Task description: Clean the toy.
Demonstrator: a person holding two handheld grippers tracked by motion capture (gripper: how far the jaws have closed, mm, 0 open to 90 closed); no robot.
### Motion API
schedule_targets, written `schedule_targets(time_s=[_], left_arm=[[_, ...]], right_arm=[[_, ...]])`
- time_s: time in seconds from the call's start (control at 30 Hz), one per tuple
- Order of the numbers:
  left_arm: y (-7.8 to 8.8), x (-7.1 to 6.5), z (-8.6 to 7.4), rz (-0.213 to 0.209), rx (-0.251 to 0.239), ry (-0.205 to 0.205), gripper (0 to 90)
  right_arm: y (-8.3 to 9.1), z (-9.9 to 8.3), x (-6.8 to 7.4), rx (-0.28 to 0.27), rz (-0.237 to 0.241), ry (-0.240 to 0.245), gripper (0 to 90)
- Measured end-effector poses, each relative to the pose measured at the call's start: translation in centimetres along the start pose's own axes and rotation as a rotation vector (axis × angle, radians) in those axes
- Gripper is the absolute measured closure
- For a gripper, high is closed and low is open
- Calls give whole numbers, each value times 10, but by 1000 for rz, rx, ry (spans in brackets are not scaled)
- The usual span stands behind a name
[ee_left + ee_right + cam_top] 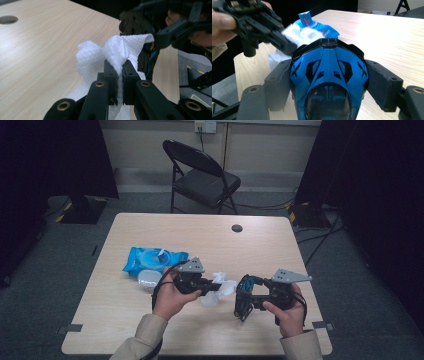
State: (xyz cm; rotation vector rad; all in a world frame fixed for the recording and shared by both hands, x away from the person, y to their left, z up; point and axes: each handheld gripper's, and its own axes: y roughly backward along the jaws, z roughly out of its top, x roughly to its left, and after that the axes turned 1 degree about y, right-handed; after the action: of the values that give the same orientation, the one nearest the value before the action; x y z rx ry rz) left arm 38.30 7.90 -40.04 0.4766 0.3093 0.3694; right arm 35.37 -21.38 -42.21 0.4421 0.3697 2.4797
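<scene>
My left gripper (120,72) is shut on a crumpled white wipe (117,50), pinched tight between its jaws. In the high view the left gripper (217,286) holds the wipe (224,287) above the table's middle, pointing right. My right gripper (329,82) is shut on a blue and black toy car (329,75), its pads pressed on the car's two sides. From above, the right gripper (245,299) holds the car (246,284) nose toward the wipe. The wipe (304,35) is up against the car's front end.
A blue pack of wet wipes (150,259) lies on the wooden table (280,245) left of the hands, a round white lid (148,279) beside it. A cable hole (237,228) sits near the far edge. A black folding chair (202,175) stands behind the table.
</scene>
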Motion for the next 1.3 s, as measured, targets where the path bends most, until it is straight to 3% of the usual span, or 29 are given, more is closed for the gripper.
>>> schedule_targets(time_s=[0.43,0.6,1.07,1.3], left_arm=[[7,-6,24,5,-61,-18,850],[4,-9,30,-15,-83,-16,850],[-25,-12,29,-40,-58,-5,850],[-29,-12,27,-42,-51,1,849]], right_arm=[[-1,-1,0,6,-1,3,266],[-3,-2,1,15,3,10,266],[-8,-1,10,20,44,29,266],[-8,0,11,15,47,34,266]])
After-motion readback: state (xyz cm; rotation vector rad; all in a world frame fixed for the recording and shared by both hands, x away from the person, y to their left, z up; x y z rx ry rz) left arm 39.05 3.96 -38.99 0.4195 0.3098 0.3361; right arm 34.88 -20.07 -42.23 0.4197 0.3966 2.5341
